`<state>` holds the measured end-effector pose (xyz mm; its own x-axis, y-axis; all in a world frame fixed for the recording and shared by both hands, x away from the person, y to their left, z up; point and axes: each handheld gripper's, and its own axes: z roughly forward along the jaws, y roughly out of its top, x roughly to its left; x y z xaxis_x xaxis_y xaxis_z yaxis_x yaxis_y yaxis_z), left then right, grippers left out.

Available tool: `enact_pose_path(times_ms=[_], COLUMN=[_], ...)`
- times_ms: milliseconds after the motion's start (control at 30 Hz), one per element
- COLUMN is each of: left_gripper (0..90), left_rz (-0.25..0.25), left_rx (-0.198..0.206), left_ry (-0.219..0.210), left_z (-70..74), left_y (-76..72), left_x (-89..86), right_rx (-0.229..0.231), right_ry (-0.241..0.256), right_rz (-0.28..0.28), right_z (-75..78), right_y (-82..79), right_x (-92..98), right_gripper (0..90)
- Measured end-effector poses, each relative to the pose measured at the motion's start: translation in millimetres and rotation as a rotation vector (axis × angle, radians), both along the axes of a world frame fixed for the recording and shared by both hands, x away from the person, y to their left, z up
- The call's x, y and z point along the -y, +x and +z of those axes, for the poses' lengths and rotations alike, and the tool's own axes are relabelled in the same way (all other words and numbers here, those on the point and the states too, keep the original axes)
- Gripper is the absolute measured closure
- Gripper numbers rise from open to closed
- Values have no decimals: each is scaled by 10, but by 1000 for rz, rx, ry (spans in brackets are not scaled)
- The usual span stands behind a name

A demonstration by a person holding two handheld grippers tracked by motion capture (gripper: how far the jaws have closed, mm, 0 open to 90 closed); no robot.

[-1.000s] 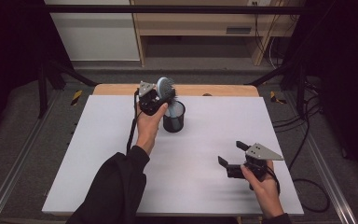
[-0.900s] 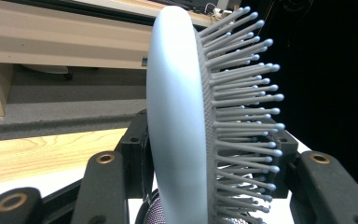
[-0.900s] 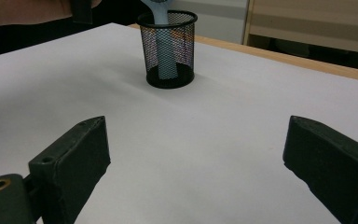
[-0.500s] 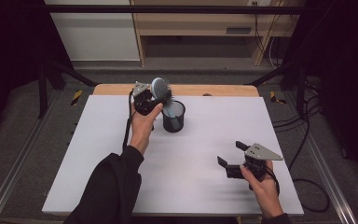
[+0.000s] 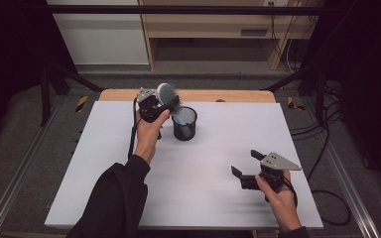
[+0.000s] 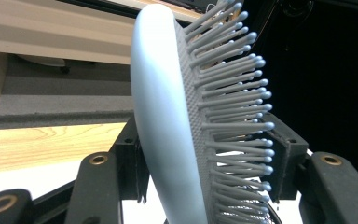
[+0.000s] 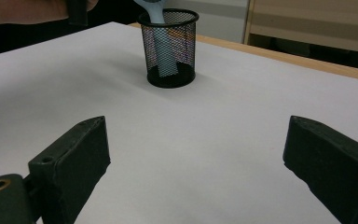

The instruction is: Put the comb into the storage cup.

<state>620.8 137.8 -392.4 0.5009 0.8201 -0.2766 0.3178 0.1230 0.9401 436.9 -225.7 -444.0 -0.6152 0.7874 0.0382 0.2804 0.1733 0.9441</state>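
Hairbrush [image 5: 167, 94] between left tool [image 5: 159, 103] jaws

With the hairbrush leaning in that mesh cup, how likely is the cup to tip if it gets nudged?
The mesh cup looks light, being open wire, so a nudge would probably slide or tip it. The hairbrush has its handle inside and its head out past the rim, held by the left gripper; that lean would likely pull the cup over toward the brush.

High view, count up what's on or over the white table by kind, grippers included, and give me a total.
Black two-jaw grippers: 2, the left gripper shut on the brush head, the right gripper open and empty.
Pale blue-grey plastic hairbrush: 1, handle down in the cup.
Black wire-mesh cup: 1.
Total: 4.
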Motion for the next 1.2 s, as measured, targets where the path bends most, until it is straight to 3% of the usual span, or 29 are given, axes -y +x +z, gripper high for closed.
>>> enact_pose_path(times_ms=[300, 767, 1200], left_gripper=[419, 415, 353], left_rz=[7, -11, 1], left_rx=[-15, -6, -6], left_ry=[-19, -22, 10], left_z=[-28, -50, -66], left_y=[13, 21, 27], left_x=[-61, -99, -93], right_rx=[0, -2, -2], right_ry=[-3, -5, -5], right_rz=[2, 3, 6], right_z=[-3, -6, -7], right_y=[1, 1, 1], right_x=[-4, -13, -18], right_gripper=[71, 71, 70])
